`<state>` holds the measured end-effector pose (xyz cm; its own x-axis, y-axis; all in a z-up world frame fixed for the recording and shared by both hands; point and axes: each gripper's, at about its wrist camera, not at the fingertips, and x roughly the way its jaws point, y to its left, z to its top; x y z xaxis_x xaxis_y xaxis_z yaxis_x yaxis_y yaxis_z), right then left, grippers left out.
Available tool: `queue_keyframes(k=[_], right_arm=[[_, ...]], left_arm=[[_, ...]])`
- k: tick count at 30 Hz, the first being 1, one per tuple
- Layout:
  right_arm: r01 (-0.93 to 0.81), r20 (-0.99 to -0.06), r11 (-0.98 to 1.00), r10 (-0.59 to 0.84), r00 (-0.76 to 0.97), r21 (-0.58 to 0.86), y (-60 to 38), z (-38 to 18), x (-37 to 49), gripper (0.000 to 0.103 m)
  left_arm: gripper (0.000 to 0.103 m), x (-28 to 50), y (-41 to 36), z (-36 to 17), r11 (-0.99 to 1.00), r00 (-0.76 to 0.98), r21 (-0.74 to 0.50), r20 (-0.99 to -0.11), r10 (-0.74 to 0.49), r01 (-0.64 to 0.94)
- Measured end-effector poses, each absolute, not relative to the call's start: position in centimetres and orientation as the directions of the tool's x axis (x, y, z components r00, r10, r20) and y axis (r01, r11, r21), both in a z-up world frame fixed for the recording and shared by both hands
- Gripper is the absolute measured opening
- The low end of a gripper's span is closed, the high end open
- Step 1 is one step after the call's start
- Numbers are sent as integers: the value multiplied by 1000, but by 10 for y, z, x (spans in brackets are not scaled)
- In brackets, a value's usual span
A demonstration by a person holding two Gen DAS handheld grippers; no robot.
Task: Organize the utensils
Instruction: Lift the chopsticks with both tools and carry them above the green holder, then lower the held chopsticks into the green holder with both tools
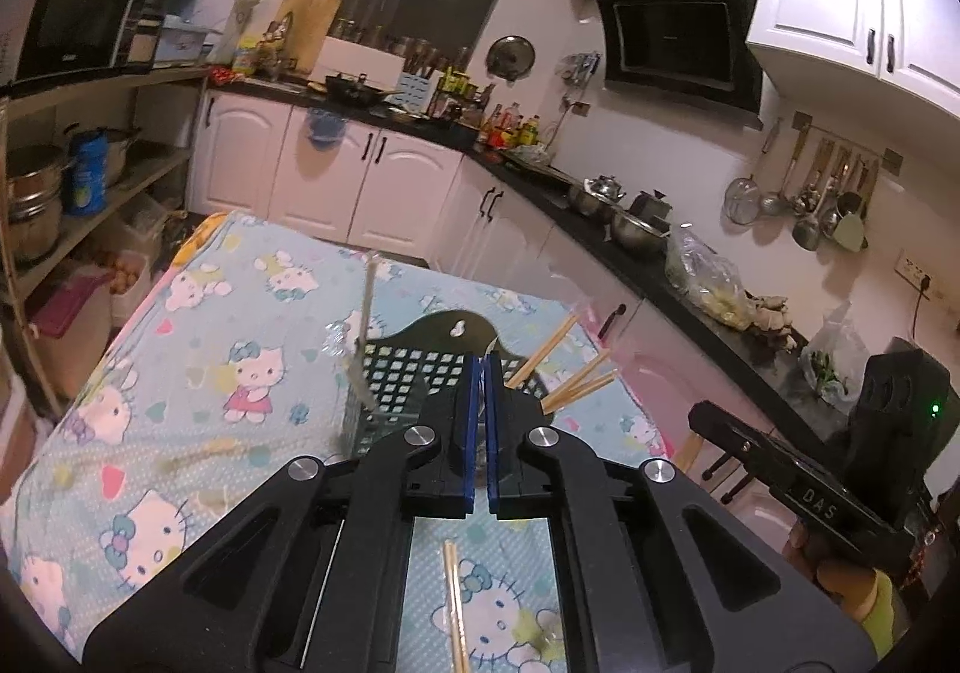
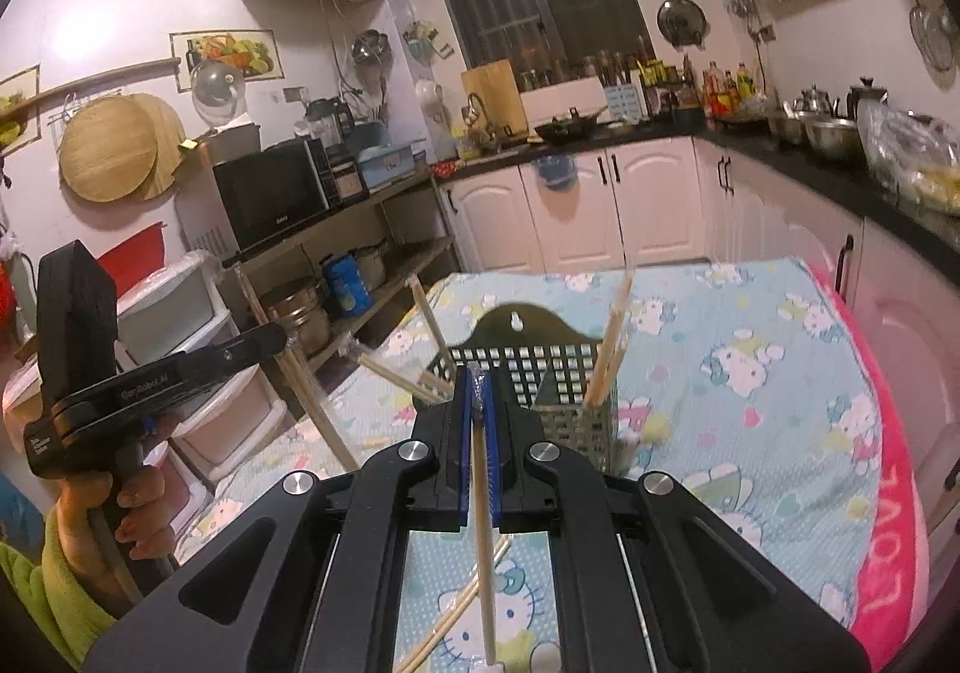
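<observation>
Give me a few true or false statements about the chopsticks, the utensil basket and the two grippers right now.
1. The right gripper is shut on a chopstick. True.
2. The utensil basket is empty. False: chopsticks already stand in it.
3. The table is covered by a Hello Kitty cloth. True.
4. The left gripper is wide open. False: its jaws are nearly together.
5. No chopsticks remain on the cloth. False: a loose pair lies below the left gripper.

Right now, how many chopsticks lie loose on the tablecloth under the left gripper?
2: a pair of chopsticks lying side by side on the tablecloth, beneath the left gripper. Its body may hide others.
</observation>
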<state>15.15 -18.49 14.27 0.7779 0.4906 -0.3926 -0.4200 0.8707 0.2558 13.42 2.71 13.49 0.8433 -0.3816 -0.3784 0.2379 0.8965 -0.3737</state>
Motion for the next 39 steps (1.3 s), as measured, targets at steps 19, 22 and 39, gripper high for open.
queue_keyframes(k=[19, 22, 39], right_arm=[[-452, -285, 870, 493, 822, 200, -179, 201, 172, 4], [-455, -267, 871, 491, 829, 187, -175, 213, 181, 4], [-431, -218, 889, 456, 863, 157, -161, 239, 234, 4]], left_arm=[[0, 154, 11, 202, 902, 875, -303, -280, -394, 308], [0, 163, 10, 213, 908, 886, -287, -264, -381, 305], [0, 215, -2, 226, 949, 935, -224, -227, -273, 223]])
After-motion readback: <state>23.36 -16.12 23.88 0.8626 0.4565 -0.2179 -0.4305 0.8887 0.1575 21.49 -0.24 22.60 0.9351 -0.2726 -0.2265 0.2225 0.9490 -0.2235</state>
